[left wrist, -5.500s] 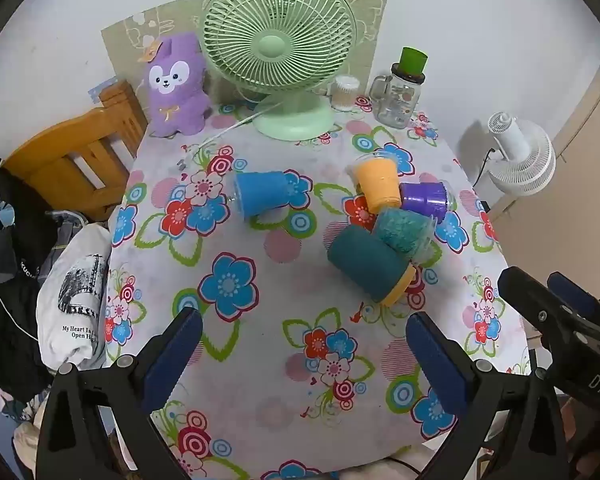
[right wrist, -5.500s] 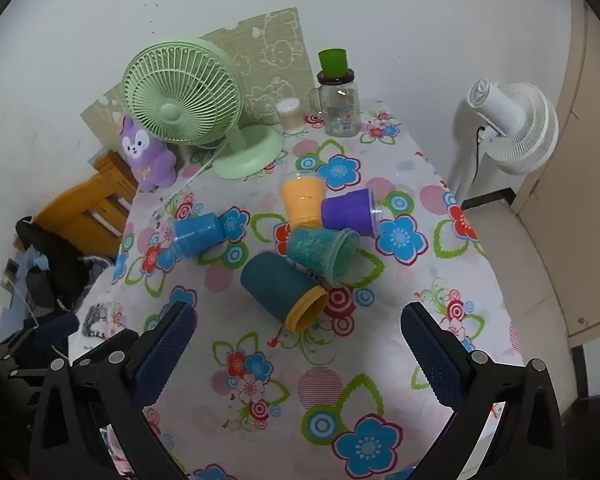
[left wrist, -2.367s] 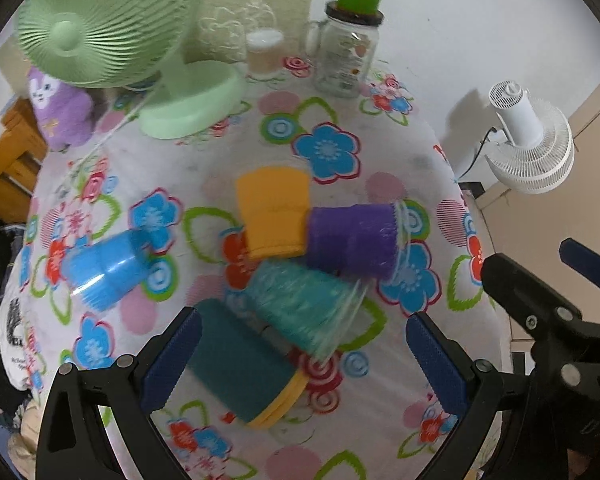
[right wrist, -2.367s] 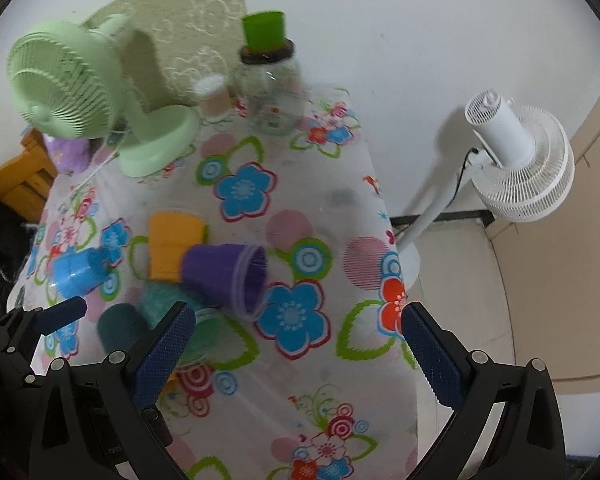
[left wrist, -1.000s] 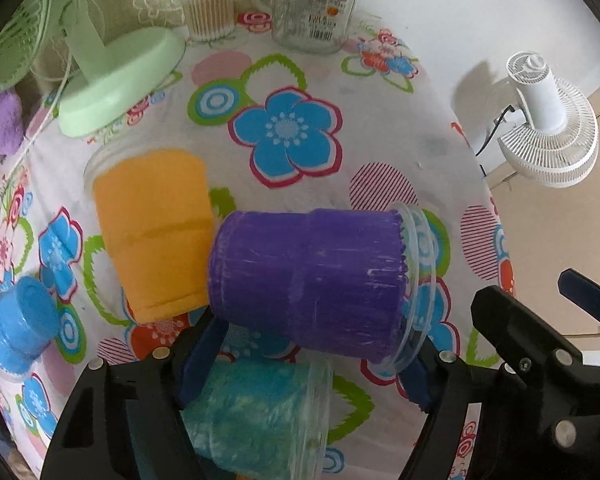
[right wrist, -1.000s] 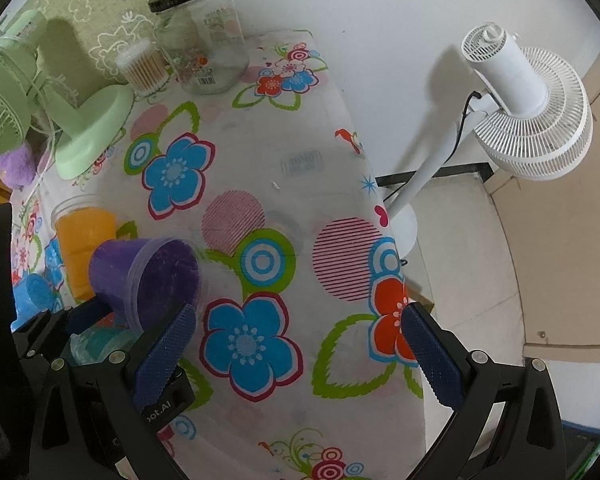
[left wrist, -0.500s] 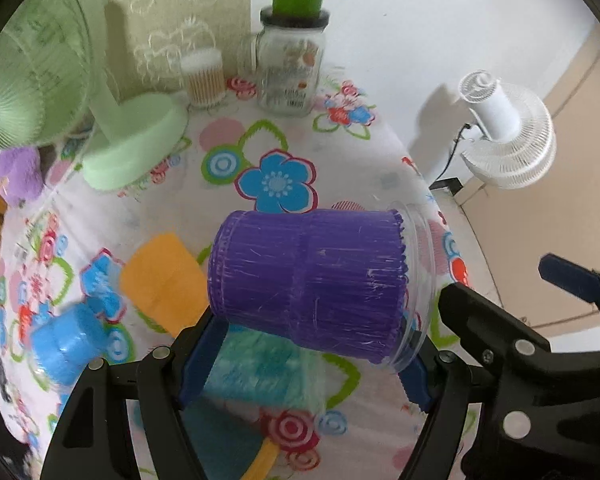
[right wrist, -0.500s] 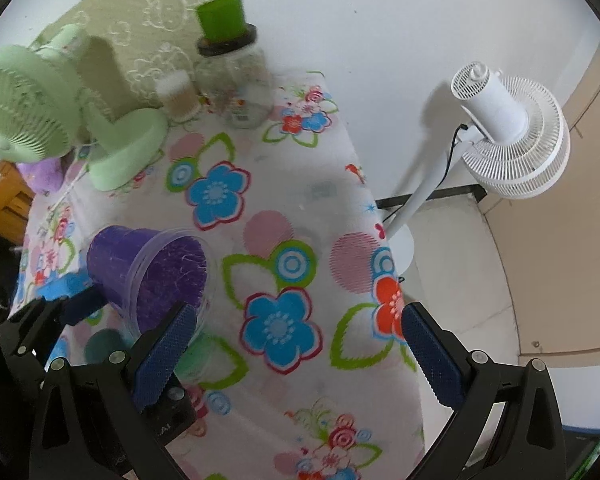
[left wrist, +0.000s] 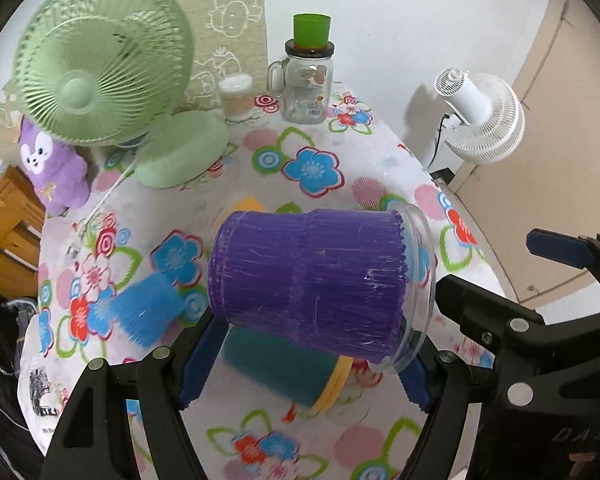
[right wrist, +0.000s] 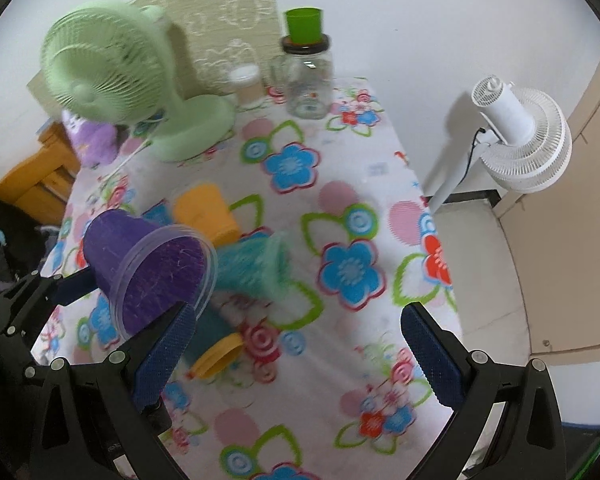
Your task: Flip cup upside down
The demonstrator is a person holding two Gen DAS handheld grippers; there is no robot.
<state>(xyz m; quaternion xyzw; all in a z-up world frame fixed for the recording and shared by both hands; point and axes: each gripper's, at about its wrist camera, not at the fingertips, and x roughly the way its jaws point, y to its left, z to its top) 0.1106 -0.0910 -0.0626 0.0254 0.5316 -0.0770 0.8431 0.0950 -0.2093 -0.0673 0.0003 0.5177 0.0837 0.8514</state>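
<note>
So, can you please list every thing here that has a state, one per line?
purple cup: on its side, lifted off the table, held.
left hand-held gripper: shut on purple cup.
right hand-held gripper: open, holds nothing.
orange cup: lying on the cloth.
dark teal cup: lying on its side.
blue cup: lying on its side, blurred.
glass jar: upright, green cup on top.

Lifted clear of the flowered tablecloth (left wrist: 372, 168), the purple cup (left wrist: 312, 284) now hangs on its side between the closed blue pads of the left gripper (left wrist: 300, 364), its clear rim at 3 o'clock. Seconds earlier it lay against the orange cup (right wrist: 206, 212), with the gripper wide open. The right gripper (right wrist: 296, 356), jaws unchanged, has swung in beside it.
</note>
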